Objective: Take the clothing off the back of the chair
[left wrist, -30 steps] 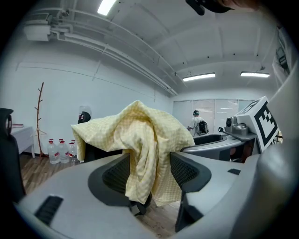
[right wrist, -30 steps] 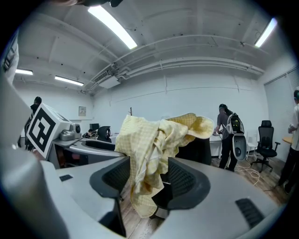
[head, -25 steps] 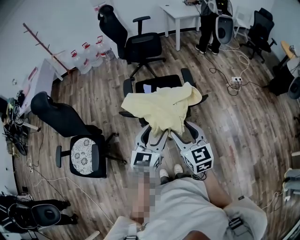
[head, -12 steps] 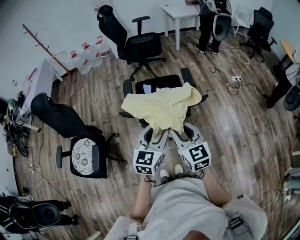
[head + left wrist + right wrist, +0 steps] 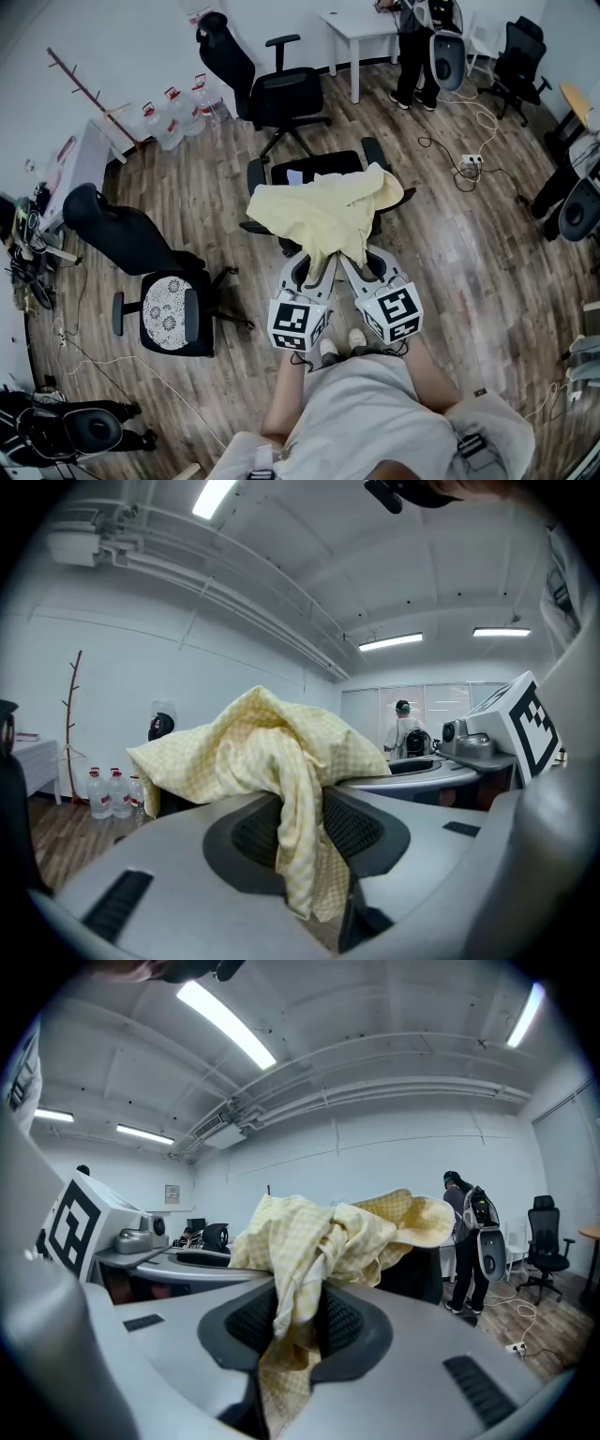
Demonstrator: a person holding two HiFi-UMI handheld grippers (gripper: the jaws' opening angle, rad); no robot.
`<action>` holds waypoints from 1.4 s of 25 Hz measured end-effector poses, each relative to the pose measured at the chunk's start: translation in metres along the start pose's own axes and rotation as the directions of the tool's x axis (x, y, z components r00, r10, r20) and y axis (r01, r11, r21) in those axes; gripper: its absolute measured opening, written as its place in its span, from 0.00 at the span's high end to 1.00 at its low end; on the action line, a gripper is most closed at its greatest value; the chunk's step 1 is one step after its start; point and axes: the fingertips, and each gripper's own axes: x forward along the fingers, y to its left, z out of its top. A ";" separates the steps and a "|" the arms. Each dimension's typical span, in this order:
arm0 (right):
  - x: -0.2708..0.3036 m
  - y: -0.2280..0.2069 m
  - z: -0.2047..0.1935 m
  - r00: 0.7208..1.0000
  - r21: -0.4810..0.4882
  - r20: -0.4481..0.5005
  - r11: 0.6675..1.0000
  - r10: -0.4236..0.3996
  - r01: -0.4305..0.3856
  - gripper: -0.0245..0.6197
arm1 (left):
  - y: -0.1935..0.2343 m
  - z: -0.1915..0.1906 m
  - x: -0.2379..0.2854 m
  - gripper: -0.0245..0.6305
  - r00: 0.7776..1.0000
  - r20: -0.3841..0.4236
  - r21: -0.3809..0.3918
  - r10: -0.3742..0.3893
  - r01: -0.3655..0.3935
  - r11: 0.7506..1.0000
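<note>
A pale yellow checked garment (image 5: 323, 214) is draped over the back of a black office chair (image 5: 314, 167) right in front of me, its lower edge hanging toward me. My left gripper (image 5: 314, 265) and right gripper (image 5: 361, 263) sit side by side at that hanging edge. In the left gripper view the garment (image 5: 272, 752) hangs between the jaws of the left gripper (image 5: 302, 829), which are closing and press on the fold. In the right gripper view the garment (image 5: 328, 1237) is pinched thin in the right gripper (image 5: 298, 1321), whose jaws are also closing.
A second black chair (image 5: 150, 277) with a patterned seat stands at the left, a third (image 5: 272, 89) behind. Water bottles (image 5: 178, 114) and a coat stand (image 5: 89, 92) line the far wall. A person (image 5: 417, 47) stands by a white table (image 5: 361, 28). Cables and a power strip (image 5: 469, 159) lie at the right.
Both grippers' jaws have narrowed around the garment's hanging edge. The hands have hardly moved, and the garment still lies over the chair back.
</note>
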 end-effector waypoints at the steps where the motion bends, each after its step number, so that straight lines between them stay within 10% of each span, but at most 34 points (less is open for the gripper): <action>1: 0.000 0.001 0.001 1.000 0.000 0.002 1.000 0.000 0.000 0.83 | -0.001 0.001 -0.001 0.75 1.000 0.002 0.002 -0.001 0.001 1.000; 35: -0.020 0.026 0.033 0.998 -0.038 0.054 0.999 -0.028 0.030 0.85 | -0.012 0.031 -0.032 0.80 0.998 0.046 0.051 -0.041 0.039 0.998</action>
